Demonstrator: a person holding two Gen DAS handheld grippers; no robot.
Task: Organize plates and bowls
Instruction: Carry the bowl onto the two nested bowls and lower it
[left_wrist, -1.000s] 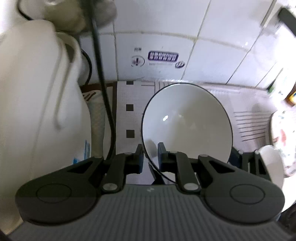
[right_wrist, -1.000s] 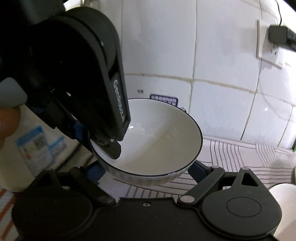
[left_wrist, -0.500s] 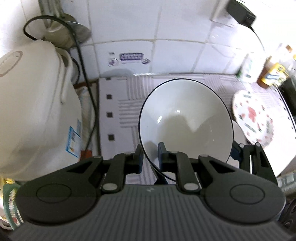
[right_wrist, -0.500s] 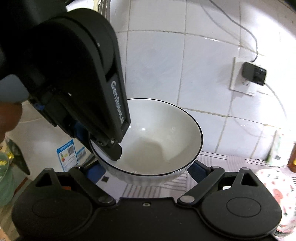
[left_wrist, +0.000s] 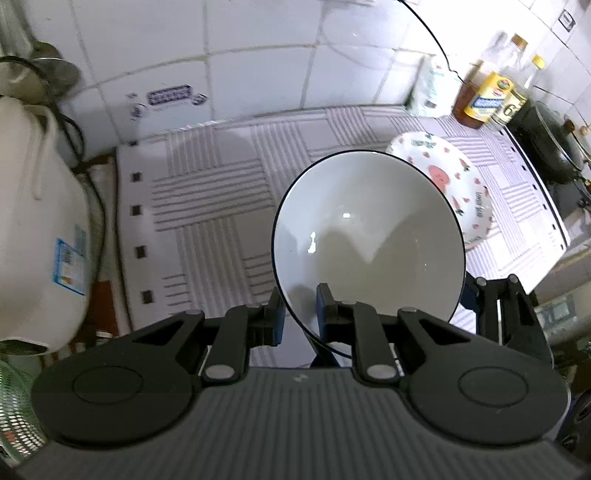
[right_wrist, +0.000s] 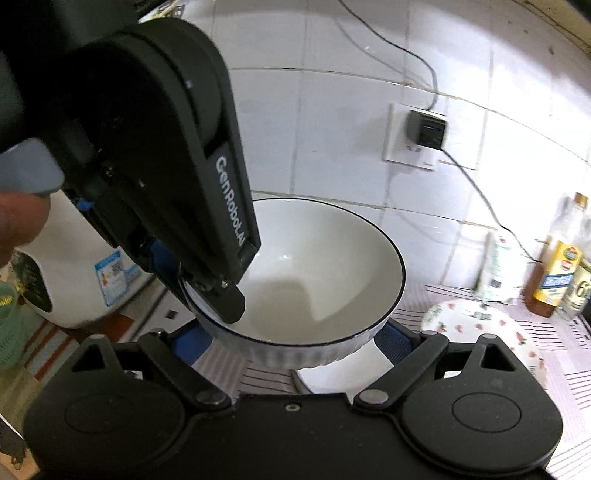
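Observation:
A white bowl with a dark rim (left_wrist: 369, 236) hangs in the air above the striped counter mat (left_wrist: 207, 184). My left gripper (left_wrist: 298, 314) is shut on the bowl's near rim, one pad inside and one outside. In the right wrist view the bowl (right_wrist: 321, 280) sits between the fingers of my right gripper (right_wrist: 291, 343), which cradle its outer wall from both sides. The left gripper's body (right_wrist: 155, 155) reaches over the bowl's left rim. A strawberry-pattern plate (left_wrist: 461, 184) lies on the mat beyond the bowl, also in the right wrist view (right_wrist: 484, 328). A small white dish (right_wrist: 343, 373) shows beneath the bowl.
A white rice cooker (left_wrist: 33, 229) stands at the left with a black cord (left_wrist: 99, 206). Bottles (left_wrist: 487, 96) and a dark pot (left_wrist: 554, 147) stand at the far right. A tiled wall with a socket and plug (right_wrist: 424, 133) is behind. A green mesh item (left_wrist: 14, 406) is at lower left.
Both grippers have lifted the bowl up and carried it rightward, away from the wall. The patterned plate and the bottles have come into view.

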